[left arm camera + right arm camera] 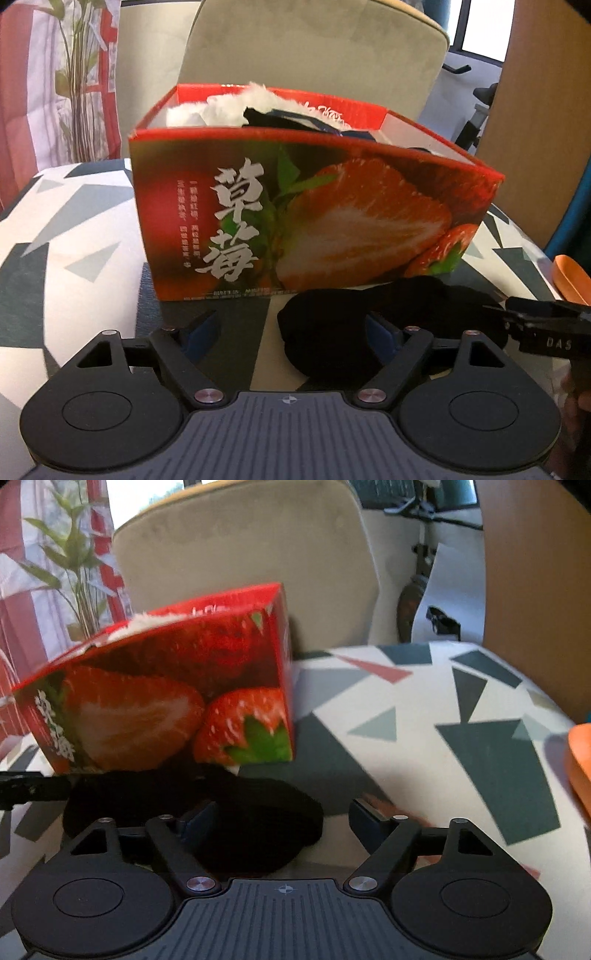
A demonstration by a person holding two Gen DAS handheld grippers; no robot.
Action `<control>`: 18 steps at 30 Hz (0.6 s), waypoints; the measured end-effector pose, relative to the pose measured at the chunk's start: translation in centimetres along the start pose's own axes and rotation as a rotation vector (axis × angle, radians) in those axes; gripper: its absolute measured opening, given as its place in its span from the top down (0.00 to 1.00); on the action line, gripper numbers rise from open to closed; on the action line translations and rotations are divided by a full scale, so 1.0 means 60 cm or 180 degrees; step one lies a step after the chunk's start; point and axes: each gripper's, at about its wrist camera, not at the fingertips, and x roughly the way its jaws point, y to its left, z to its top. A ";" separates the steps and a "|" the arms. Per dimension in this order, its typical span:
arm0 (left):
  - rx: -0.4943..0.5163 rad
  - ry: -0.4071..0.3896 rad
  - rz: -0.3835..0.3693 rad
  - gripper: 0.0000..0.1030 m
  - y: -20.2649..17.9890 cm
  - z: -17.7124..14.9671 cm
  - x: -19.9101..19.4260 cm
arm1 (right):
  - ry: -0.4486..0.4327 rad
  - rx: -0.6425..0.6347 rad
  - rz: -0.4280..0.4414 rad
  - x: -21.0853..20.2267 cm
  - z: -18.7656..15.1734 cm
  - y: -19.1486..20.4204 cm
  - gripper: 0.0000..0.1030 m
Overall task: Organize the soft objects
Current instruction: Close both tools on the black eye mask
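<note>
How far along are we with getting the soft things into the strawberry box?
Partly done: a white fluffy item and dark fabric already sit inside the strawberry box. Nothing is gripped; the left gripper and right gripper are both open around the black cloth, which still lies on the patterned tablecloth in front of the box.

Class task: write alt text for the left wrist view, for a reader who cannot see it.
A red strawberry box, open-topped and holding white fluffy and dark fabric, stands on a geometric-patterned tablecloth. A black soft item lies before it, between the left tongs' open fingers; the right tongs enter from the right.
</note>
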 end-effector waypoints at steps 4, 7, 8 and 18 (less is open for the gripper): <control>0.0020 -0.0001 0.0012 0.18 -0.006 -0.006 0.012 | 0.0067 -0.0090 -0.0042 0.009 -0.004 0.008 0.32; -0.0011 0.0031 0.0033 0.19 -0.004 -0.010 0.020 | 0.0086 -0.0162 -0.0128 0.012 -0.008 0.017 0.33; -0.0026 0.0044 0.0034 0.19 -0.004 -0.011 0.022 | 0.0097 -0.0202 -0.0132 0.014 -0.009 0.020 0.33; 0.0031 0.0054 0.0069 0.20 -0.006 -0.020 0.026 | 0.0075 -0.0493 -0.0099 0.023 -0.015 0.041 0.33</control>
